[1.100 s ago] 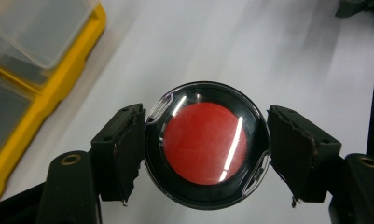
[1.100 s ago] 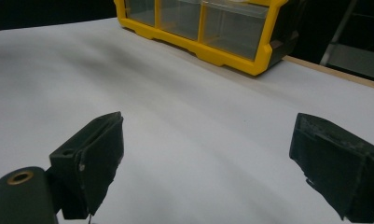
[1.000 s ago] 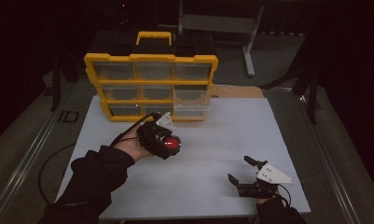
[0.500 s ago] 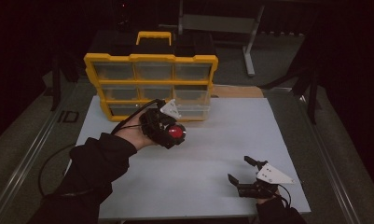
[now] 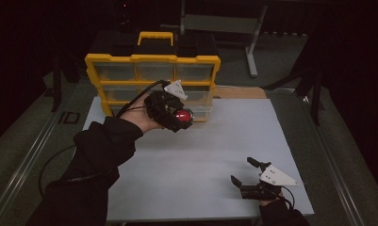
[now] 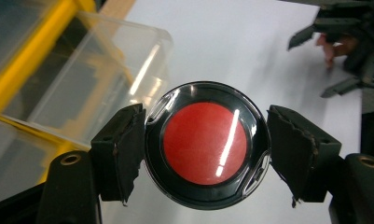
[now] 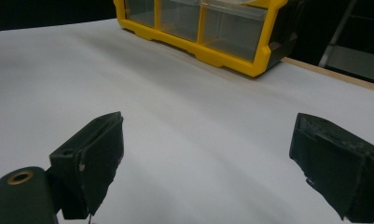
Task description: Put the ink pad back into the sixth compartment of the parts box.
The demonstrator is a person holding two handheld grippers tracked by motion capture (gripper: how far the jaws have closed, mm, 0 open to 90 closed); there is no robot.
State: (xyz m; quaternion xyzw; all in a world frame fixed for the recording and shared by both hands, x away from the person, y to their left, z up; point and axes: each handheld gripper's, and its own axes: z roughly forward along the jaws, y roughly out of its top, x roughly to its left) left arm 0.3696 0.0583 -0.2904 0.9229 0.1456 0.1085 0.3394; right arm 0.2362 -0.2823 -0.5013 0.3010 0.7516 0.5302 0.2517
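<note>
Left gripper view: red disc [image 6: 207, 144] between hand-held gripper [image 6: 205, 149] jaws

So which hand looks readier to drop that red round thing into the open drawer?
Probably the left. The left gripper already clamps the red disc and hangs right beside the open clear drawer of the yellow organizer. The right gripper sits open and empty at the table's near edge.

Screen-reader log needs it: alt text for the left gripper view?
The left gripper holds a round black case with a red disc between its jaws, above a white table, beside a pulled-out clear drawer of a yellow organizer.
</note>
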